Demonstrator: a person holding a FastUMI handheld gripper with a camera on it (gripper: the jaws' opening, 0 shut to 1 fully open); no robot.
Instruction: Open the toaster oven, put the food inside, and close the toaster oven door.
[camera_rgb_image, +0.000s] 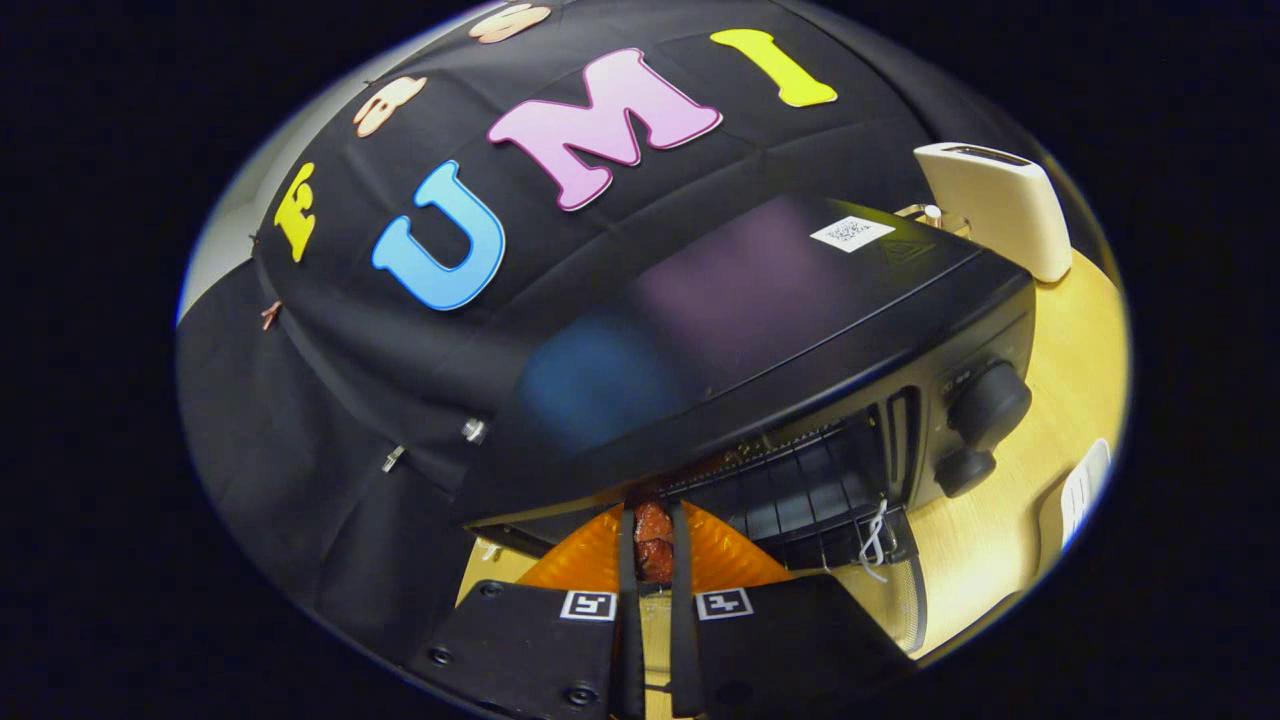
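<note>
Clearly, held item: the gripper (655, 545) has its fingers pinched on a reddish-brown piece of food (654, 540), both pressing its sides so it cannot drop.
Oven: the black toaster oven (760, 340) sits just ahead on the wooden table (1000, 520); its door (890, 570) hangs down and the wire rack (800, 490) shows, so the opening step looks done.
Aim: the food is at the mouth of the oven, lined up to go onto the rack.
Orange piece: a ribbed orange thing (590, 560) lies under the fingers, possibly a plate; hard to tell.
Bystander: a cream appliance (995, 205) stands behind the oven, out of the way.
</note>
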